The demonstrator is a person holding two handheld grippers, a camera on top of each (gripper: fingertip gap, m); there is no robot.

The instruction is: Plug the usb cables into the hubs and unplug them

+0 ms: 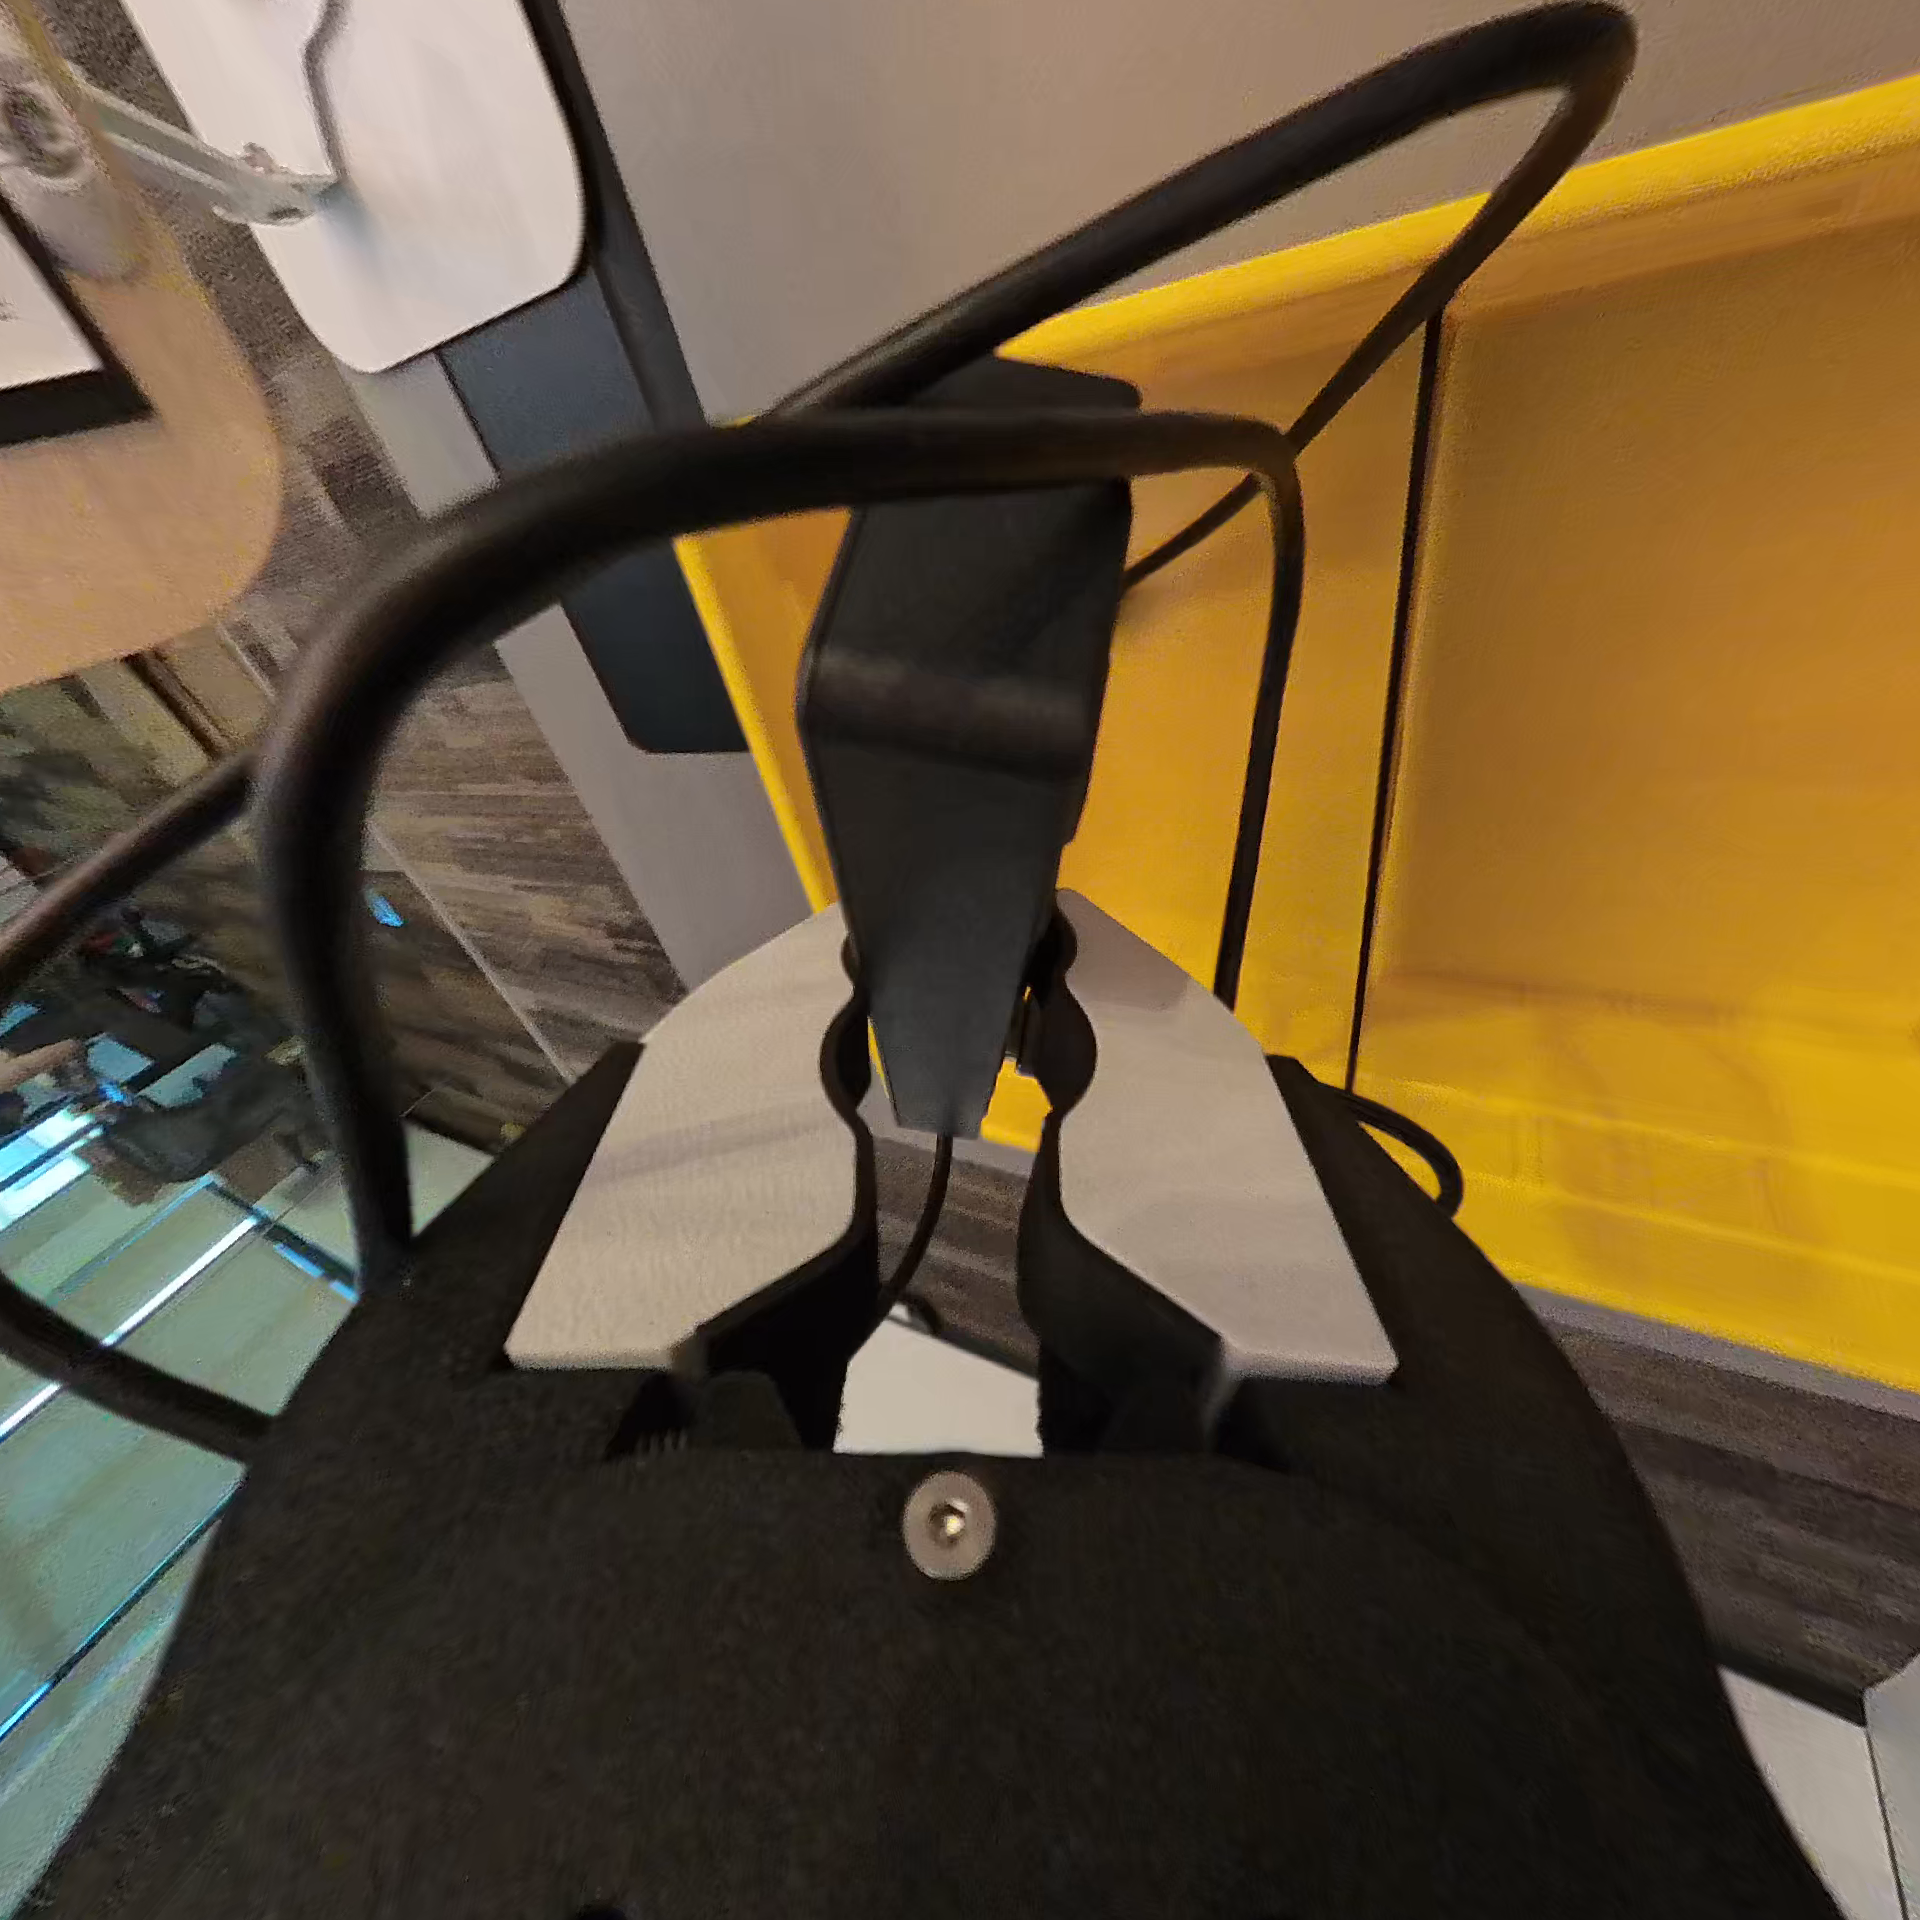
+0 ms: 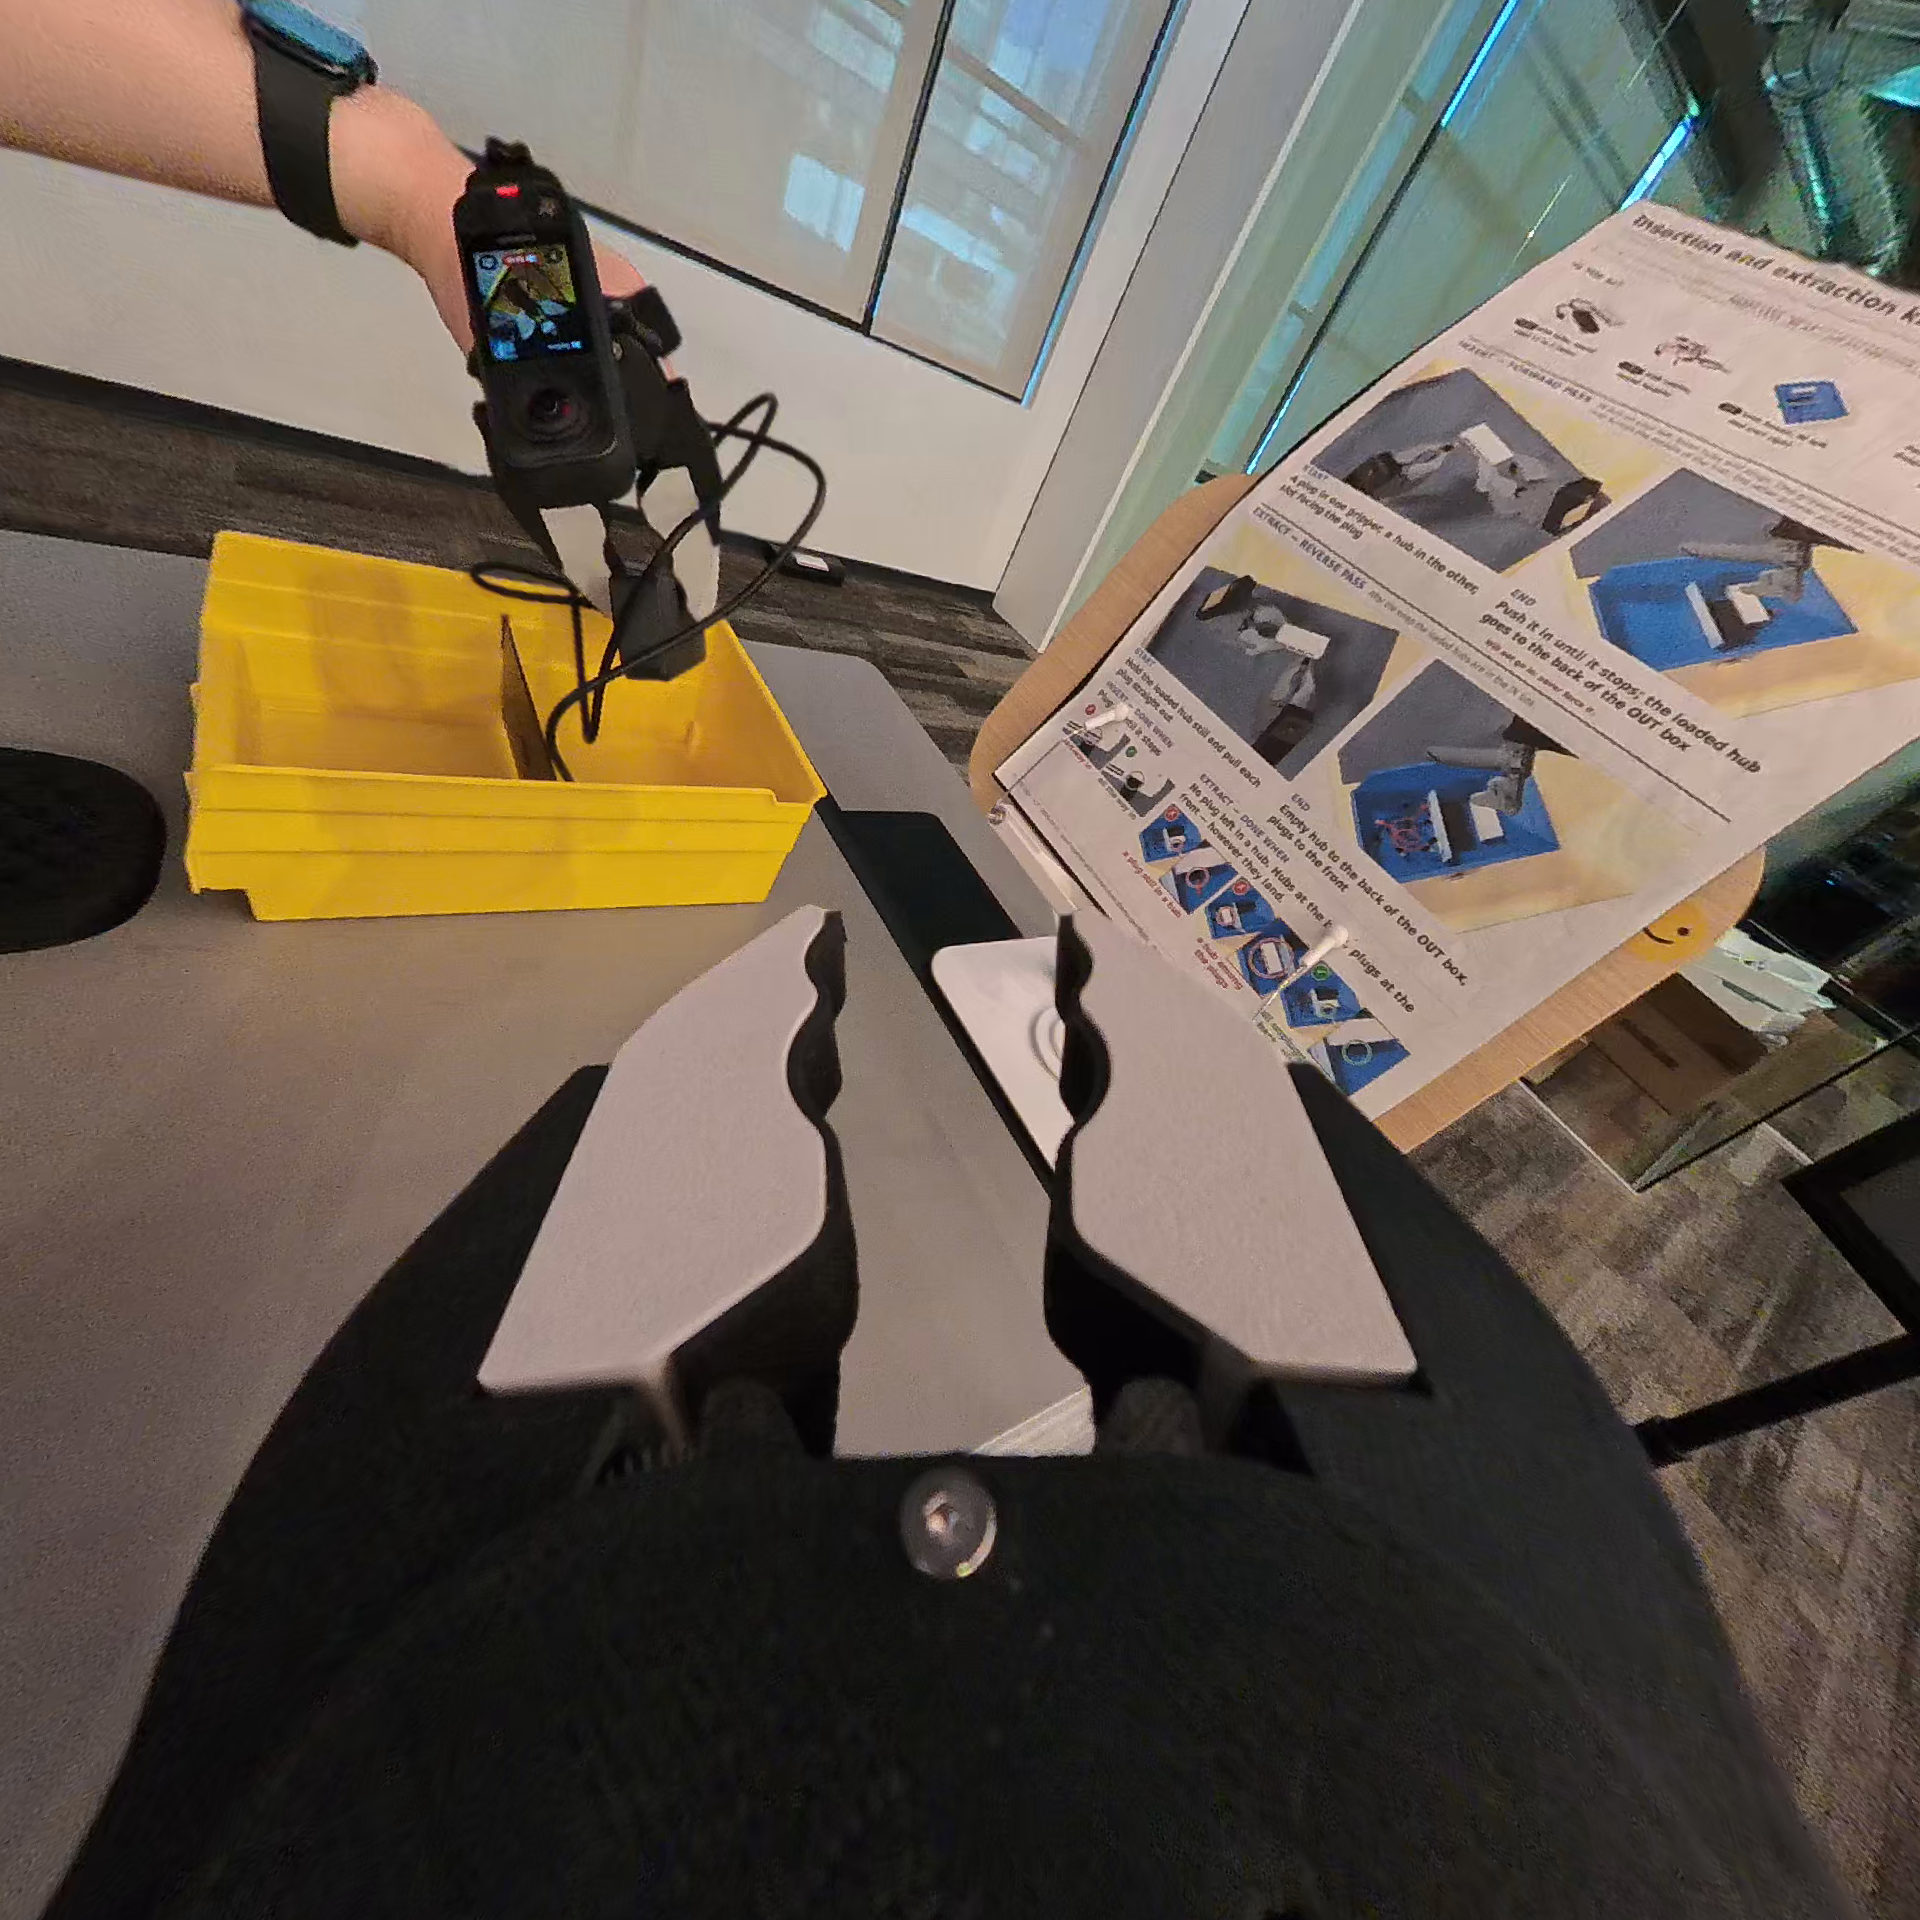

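Left wrist view: the left gripper [image 1: 951,1023] is clamped on a black usb hub [image 1: 961,748], its black cable [image 1: 623,499] looping overhead, with the yellow bin [image 1: 1662,727] beyond. Right wrist view: the right gripper [image 2: 951,997] stands parted and empty above the grey table [image 2: 260,1091]; far left, the hub hangs over the divided bin's right compartment, cable trailing inside.
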